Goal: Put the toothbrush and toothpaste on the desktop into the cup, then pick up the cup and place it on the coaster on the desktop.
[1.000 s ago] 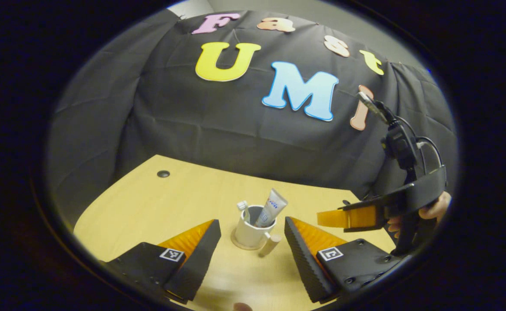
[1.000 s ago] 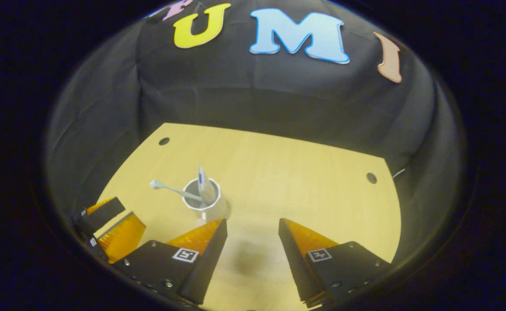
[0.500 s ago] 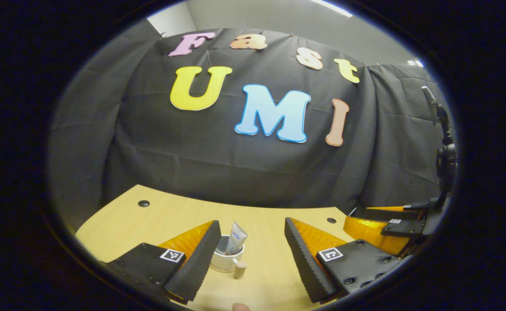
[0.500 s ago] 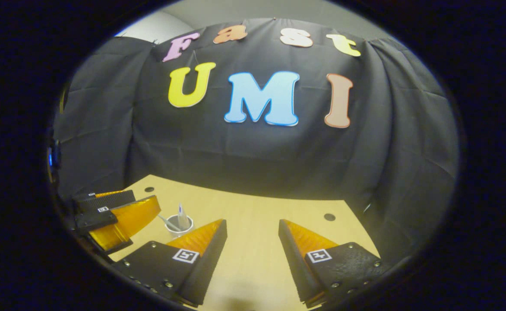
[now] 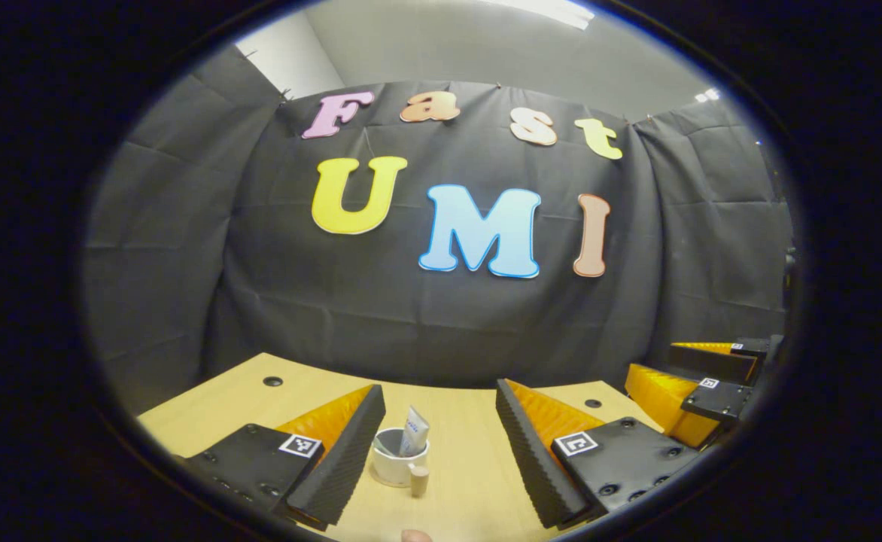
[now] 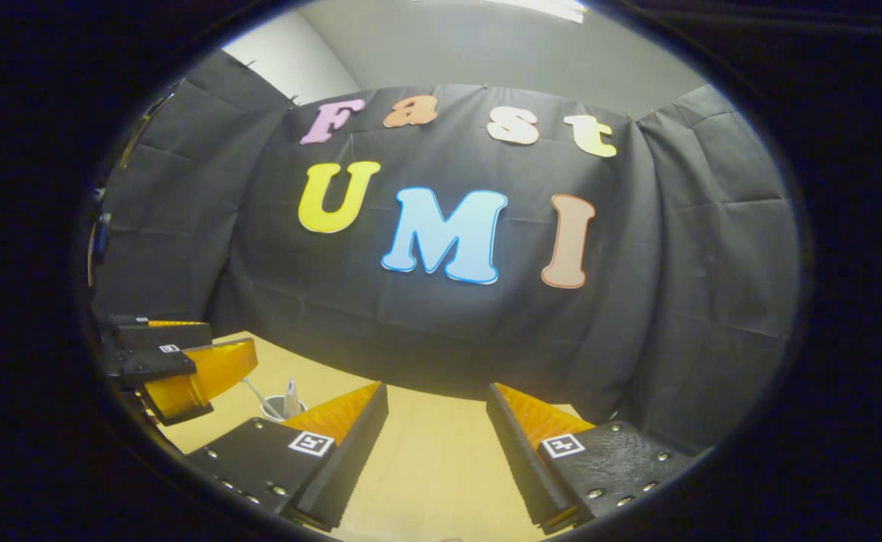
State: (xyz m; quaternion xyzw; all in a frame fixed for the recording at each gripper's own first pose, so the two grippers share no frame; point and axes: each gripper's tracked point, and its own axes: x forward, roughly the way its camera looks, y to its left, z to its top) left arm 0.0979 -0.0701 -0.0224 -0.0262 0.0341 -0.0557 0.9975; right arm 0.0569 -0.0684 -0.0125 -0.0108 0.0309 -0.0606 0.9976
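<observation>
In the left gripper view the left gripper (image 5: 441, 444) has its fingers spread wide and released, holding nothing and touching nothing; the white cup (image 5: 397, 467) stands on the wooden table (image 5: 223, 406) in the gap between them, nearer the left finger and apart from both; the toothpaste (image 5: 413, 430) stands upright inside the cup, leaning on its rim; a slim toothbrush handle seems to lie against the inner wall, too small to be sure; the cup's wooden handle (image 5: 419, 479) points toward the camera; I cannot tell whether a coaster lies under the cup; the right gripper (image 5: 704, 376) shows at the right, over the table's right edge.

In the right gripper view the right gripper (image 6: 437, 444) also has its fingers wide apart and empty, above bare table; the cup (image 6: 283, 409) stands well off to the left, beyond the left finger, with the toothbrush (image 6: 254, 393) slanting out of it to the left and the toothpaste (image 6: 291, 396) upright; the left gripper (image 6: 185, 365) hangs just left of the cup, not touching it.
</observation>
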